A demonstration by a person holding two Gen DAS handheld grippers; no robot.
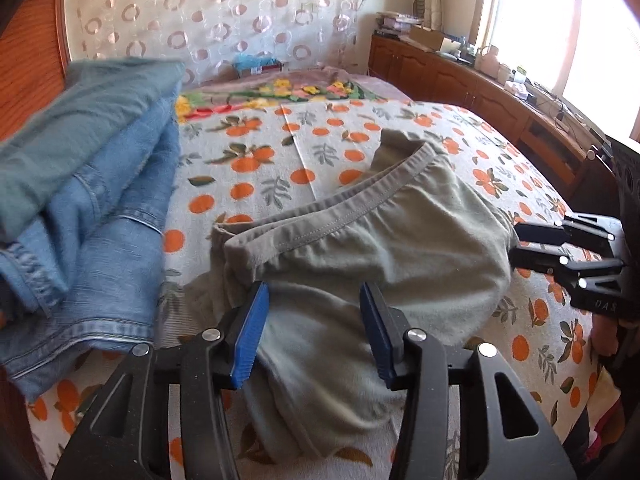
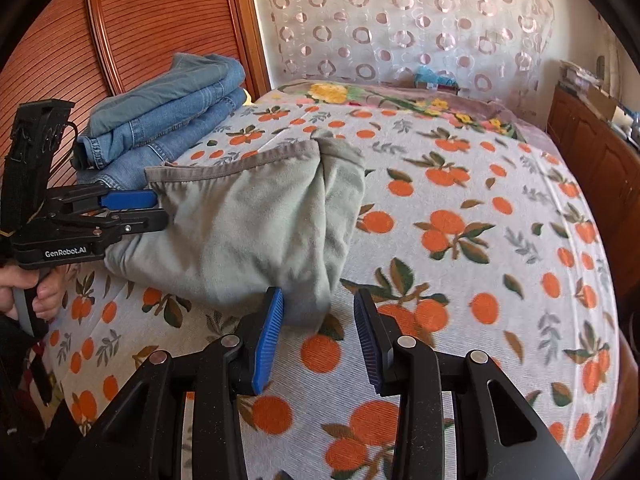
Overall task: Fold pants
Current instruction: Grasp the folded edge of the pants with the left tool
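One pair of grey-green soft cotton pants (image 2: 248, 224) lies bunched and partly folded on the orange-print white bedspread (image 2: 460, 280), roughly mid-bed, elastic waistband (image 1: 320, 216) curling along its 12 o'clock edge in the left wrist view. Left gripper (image 1: 314, 324) sits over the pants' near edge at 6 o'clock in its own view, blue pads (image 1: 250, 332) spread apart, cloth lying between them but neither pad pressing it; in the right wrist view it shows at 9 o'clock, tips at the waistband corner. Right gripper (image 2: 318, 340) hovers at the pants' lower corner, jaws parted, left pad just beside the fabric fold, right pad over bare bedspread, nothing clamped. A hand (image 2: 38, 292) wraps the left gripper's handle at 8 o'clock in the right view. Stack of folded blue denim jeans (image 2: 168, 120) sits at 10 o'clock, against the reddish slatted wooden headboard (image 2: 140, 28). Sheer curtain with pink ring pattern (image 2: 400, 20) hangs at 12 o'clock. Brown wooden cabinet (image 1: 480, 96) runs along 2 o'clock under the bright window (image 1: 560, 20).
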